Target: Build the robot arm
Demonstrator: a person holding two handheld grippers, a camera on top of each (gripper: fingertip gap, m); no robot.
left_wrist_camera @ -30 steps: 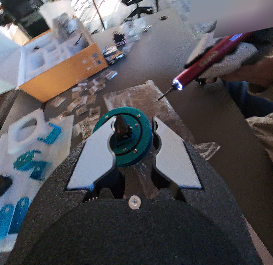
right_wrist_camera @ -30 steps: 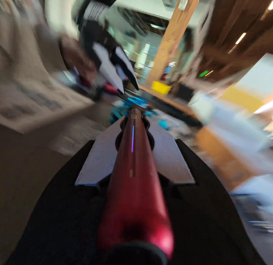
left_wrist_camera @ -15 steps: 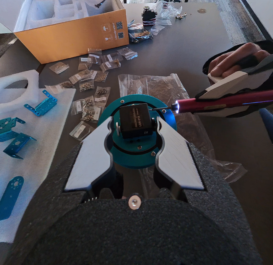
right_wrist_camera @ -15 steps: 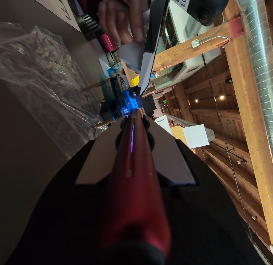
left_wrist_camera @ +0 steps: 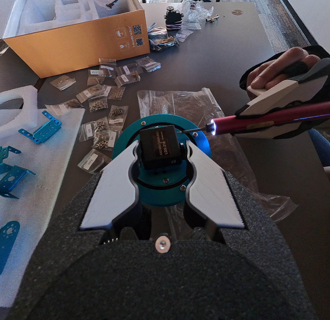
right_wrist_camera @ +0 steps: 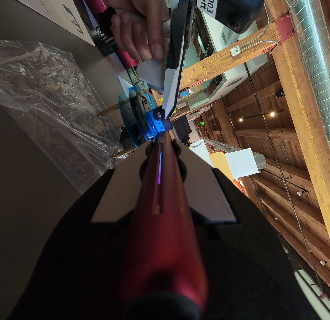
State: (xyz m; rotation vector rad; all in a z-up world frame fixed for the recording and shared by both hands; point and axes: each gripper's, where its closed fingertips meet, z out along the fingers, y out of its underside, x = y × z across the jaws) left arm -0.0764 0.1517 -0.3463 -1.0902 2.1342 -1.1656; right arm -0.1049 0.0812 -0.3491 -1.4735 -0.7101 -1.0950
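Left gripper (left_wrist_camera: pixel 161 145) has its two white fingers closed against the sides of a black box-shaped servo motor (left_wrist_camera: pixel 159 148), pinching it. The servo stands on a teal round metal ring plate (left_wrist_camera: pixel 160 195) that the right wrist view shows raised on thin standoffs above the table.

Right gripper (right_wrist_camera: pixel 162 145) is pressed together around a dark red pen-shaped electric screwdriver (right_wrist_camera: pixel 160 222), which lies along the line of its fingers. A thin violet strip glows on the barrel and the white ring at its nose is lit. The slim black bit (left_wrist_camera: pixel 192 131) reaches in from the right, nearly level, and its tip sits at the upper right corner of the servo, just above a small screw in the ring. Whether the tip is seated in a screw head is too small to tell. A bare hand (left_wrist_camera: pixel 276 68) grips this gripper's handle.

Beneath the ring lies a crumpled clear plastic bag (left_wrist_camera: pixel 187 106) on the dark grey table (left_wrist_camera: pixel 223 61). To the left are small zip bags of screws and nuts (left_wrist_camera: pixel 100 104), then a white foam sheet (left_wrist_camera: pixel 44 159) carrying blue anodised metal brackets (left_wrist_camera: pixel 41 131). Farther back stands an open orange cardboard box (left_wrist_camera: pixel 71 43) lined with white foam.

Writing shows in several places: a printed label on the servo's face, white size tags on the zip bags, a brand mark, symbols and square codes on the box, and a white sticker by the left gripper's camera.
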